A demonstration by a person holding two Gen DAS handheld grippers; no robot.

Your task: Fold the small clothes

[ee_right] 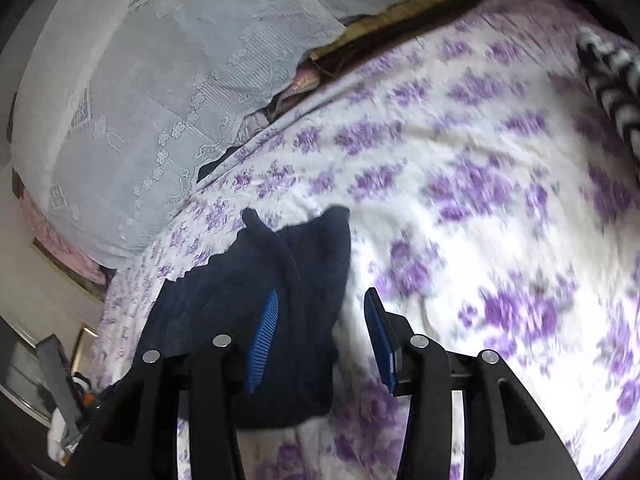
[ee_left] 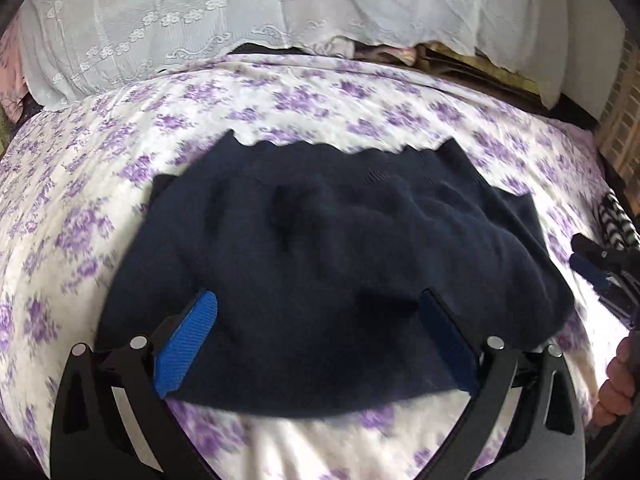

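A dark navy knitted garment lies spread on the purple-flowered bedsheet, its wavy hem toward the far side. My left gripper hovers over the garment's near part, open wide, with both blue pads apart and nothing pinched. In the right wrist view the same garment lies at the lower left. My right gripper is open astride its right edge, one finger over the cloth and the other over the bare sheet. In the left wrist view the right gripper shows at the right edge.
A white lace cloth covers a pile at the head of the bed. A black-and-white striped garment lies at the bed's right side. A person's hand is at the lower right.
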